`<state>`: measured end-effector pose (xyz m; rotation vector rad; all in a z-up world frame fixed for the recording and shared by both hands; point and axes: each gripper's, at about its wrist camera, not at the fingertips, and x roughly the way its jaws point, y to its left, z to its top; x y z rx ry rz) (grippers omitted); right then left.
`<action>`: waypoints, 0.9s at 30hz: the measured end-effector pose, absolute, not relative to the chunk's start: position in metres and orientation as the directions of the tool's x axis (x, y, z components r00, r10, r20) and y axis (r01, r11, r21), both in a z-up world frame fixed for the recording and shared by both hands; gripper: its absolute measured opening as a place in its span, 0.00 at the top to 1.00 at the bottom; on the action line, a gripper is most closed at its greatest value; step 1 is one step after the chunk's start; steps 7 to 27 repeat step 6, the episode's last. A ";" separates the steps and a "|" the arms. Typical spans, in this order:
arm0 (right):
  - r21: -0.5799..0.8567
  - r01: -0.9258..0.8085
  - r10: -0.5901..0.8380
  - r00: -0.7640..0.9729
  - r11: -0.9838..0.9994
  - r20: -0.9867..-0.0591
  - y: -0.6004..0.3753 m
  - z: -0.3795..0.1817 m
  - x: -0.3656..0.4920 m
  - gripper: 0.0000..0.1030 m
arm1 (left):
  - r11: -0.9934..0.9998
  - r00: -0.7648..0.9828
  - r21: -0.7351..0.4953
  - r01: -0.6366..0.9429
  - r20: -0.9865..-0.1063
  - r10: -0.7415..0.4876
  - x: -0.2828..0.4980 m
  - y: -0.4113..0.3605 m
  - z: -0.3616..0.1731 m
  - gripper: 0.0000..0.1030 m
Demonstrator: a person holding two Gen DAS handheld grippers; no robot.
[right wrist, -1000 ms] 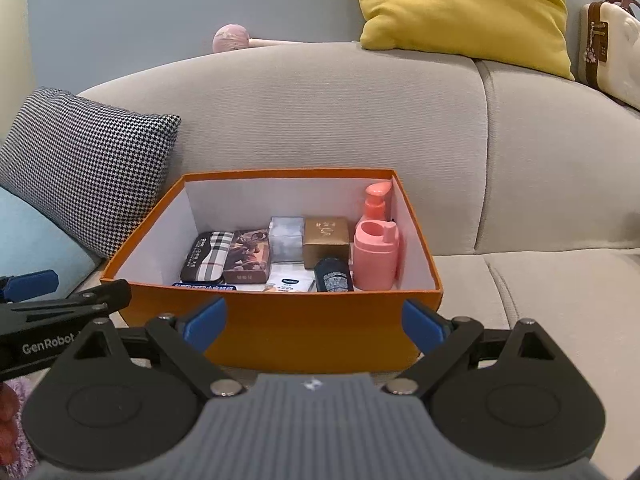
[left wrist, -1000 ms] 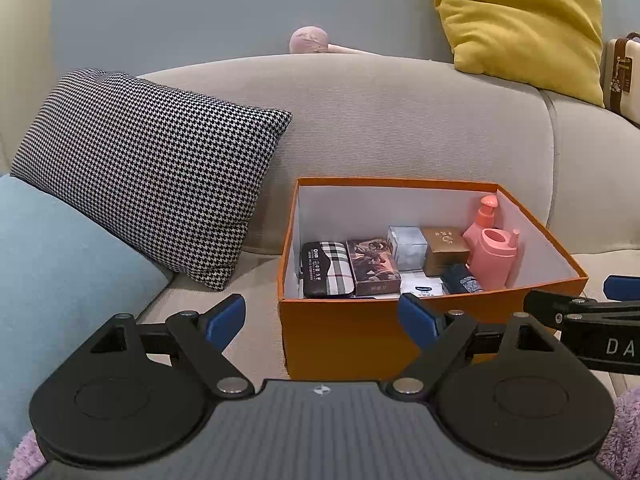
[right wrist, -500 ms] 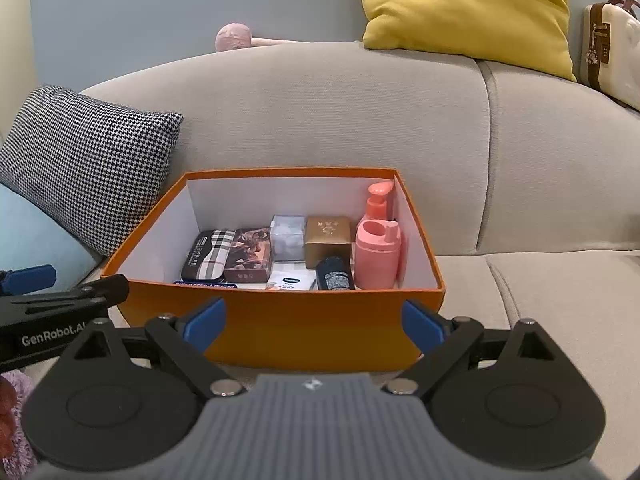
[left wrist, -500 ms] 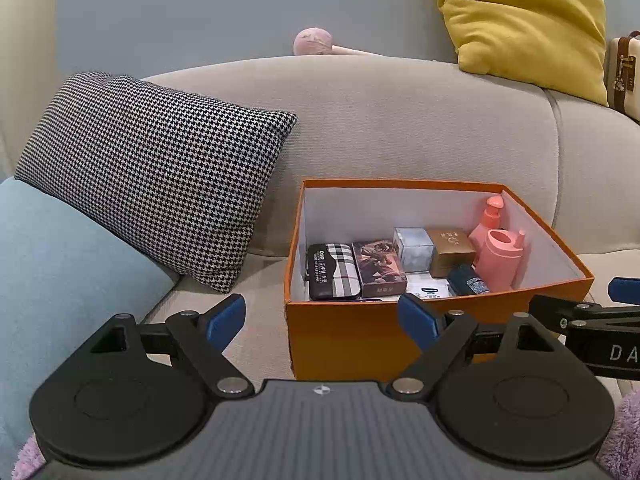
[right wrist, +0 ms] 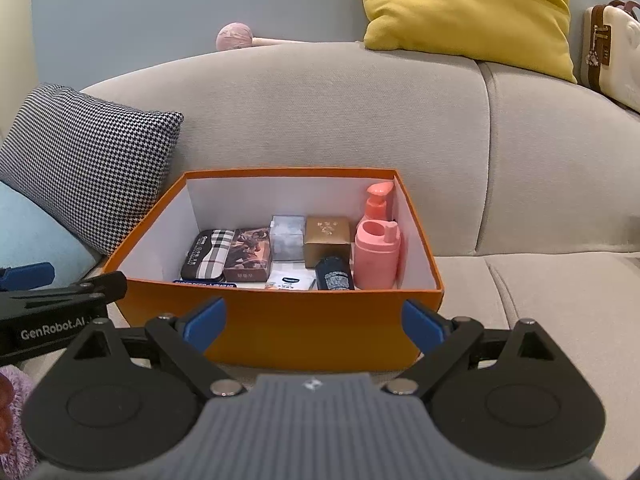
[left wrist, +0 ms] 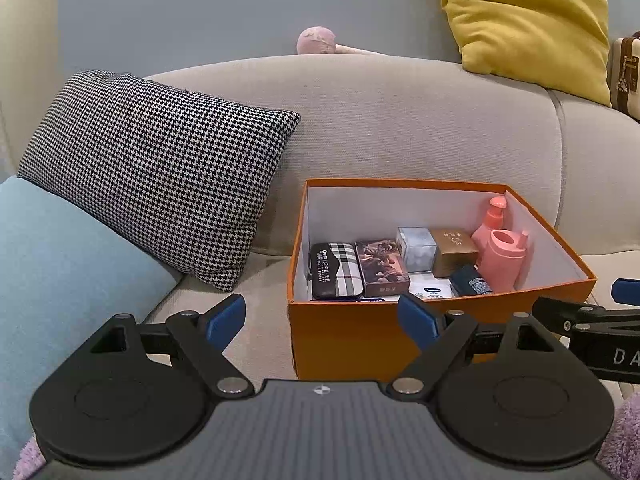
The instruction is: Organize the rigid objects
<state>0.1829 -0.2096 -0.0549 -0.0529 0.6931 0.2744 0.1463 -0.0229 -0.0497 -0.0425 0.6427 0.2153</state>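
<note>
Change since a second ago: both grippers have drawn back a little from the orange box, which sits slightly lower and smaller in each wrist view; the contents lie as they did.
Left gripper (left wrist: pixel 322 314): jaws spread wide, nothing between the blue fingertips (left wrist: pixel 224 316); it hovers in front of the box's left front corner.
Right gripper (right wrist: pixel 312 322): jaws also spread wide and empty, centred in front of the box's front wall.
Orange box (right wrist: pixel 280 328): open-topped, white inside, on the sofa seat just ahead of both grippers.
Plaid case (right wrist: pixel 208 254): lying flat at the far-left of the box floor as seen from the right gripper.
Picture box (right wrist: pixel 250 254): touching the plaid case on its right.
Clear cube (right wrist: pixel 286 238): behind and right of the picture box.
Gold box (right wrist: pixel 328 238): just beside the cube, on its right.
Dark small bottle (right wrist: pixel 334 274): lying in front of the gold box.
White packet (right wrist: pixel 290 280): flat, left of the dark bottle.
Pink bottle (right wrist: pixel 376 258): upright at the right wall, a pink pump bottle (right wrist: pixel 378 200) behind it.
Houndstooth cushion (left wrist: pixel 160 168): ahead and left of the left gripper, leaning on the sofa back.
Yellow cushion (right wrist: pixel 468 12): up on the sofa back, ahead and right.
</note>
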 end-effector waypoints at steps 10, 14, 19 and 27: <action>0.039 -0.265 0.228 0.737 0.964 -0.636 -0.210 -0.053 0.182 0.08 | 0.978 0.785 0.015 -0.207 -0.595 0.176 0.145 -0.023 -0.049 0.02; 0.039 -0.265 0.228 0.737 0.964 -0.636 -0.210 -0.053 0.182 0.08 | 0.978 0.785 0.015 -0.207 -0.595 0.176 0.145 -0.023 -0.049 0.02; 0.039 -0.265 0.228 0.737 0.964 -0.636 -0.210 -0.053 0.182 0.08 | 0.978 0.785 0.015 -0.207 -0.595 0.176 0.145 -0.023 -0.049 0.02; 0.039 -0.265 0.228 0.737 0.964 -0.636 -0.210 -0.053 0.182 0.08 | 0.978 0.785 0.015 -0.207 -0.595 0.176 0.145 -0.023 -0.049 0.02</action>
